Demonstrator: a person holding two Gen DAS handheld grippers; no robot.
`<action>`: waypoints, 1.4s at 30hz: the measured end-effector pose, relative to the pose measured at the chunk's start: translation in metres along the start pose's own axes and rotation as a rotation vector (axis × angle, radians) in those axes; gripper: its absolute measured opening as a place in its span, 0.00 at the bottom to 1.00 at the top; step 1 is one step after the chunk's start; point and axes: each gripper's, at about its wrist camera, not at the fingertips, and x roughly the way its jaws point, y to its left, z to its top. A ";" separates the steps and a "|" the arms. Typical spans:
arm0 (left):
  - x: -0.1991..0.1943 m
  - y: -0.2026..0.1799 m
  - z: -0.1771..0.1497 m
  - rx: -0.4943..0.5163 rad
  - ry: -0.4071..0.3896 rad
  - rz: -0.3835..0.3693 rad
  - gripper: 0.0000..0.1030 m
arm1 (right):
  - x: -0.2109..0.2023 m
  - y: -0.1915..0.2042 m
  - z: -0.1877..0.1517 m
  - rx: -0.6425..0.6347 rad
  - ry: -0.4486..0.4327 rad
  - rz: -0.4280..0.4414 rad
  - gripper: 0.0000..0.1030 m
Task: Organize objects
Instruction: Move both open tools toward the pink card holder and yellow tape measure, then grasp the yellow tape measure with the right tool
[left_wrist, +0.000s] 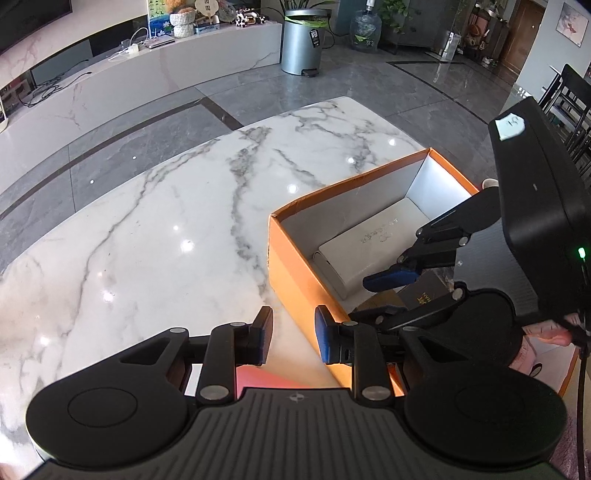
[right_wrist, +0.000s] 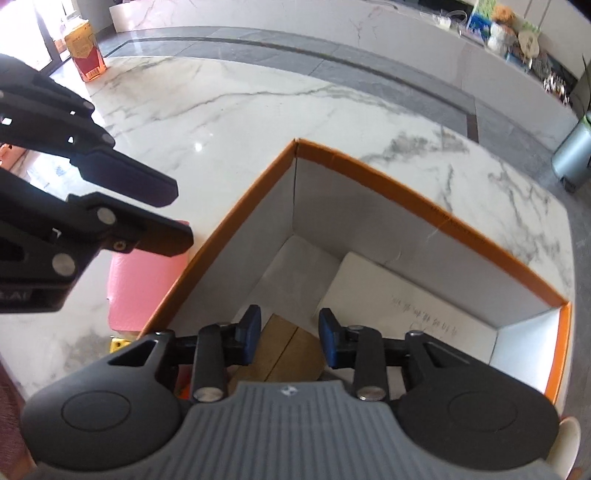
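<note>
- The left gripper (left_wrist: 291, 338) is hovering beside the orange box (left_wrist: 295, 266), jaws parted, holding nothing.
- The right gripper (right_wrist: 290, 338) is reaching into the box, fingers apart over a brown cardboard packet (right_wrist: 284, 350), not pressing it.
- The packet is looking light and stiff; pinching its opposite edges should work.
- A white flat box (right_wrist: 399, 295) is lying inside too.

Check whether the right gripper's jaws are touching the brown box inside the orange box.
Cannot tell. In the right wrist view the right gripper has its jaws standing either side of the brown box in the orange box, with no plain gap or contact.
</note>
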 end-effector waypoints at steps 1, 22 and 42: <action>-0.001 0.001 0.000 -0.003 0.000 -0.001 0.28 | 0.000 0.005 0.000 -0.033 0.002 -0.014 0.30; -0.063 0.025 -0.052 -0.097 -0.020 0.030 0.28 | -0.094 0.081 0.005 -0.115 -0.168 0.073 0.29; -0.029 0.056 -0.152 -0.211 0.052 -0.017 0.28 | 0.041 0.157 0.001 -0.351 0.395 -0.044 0.48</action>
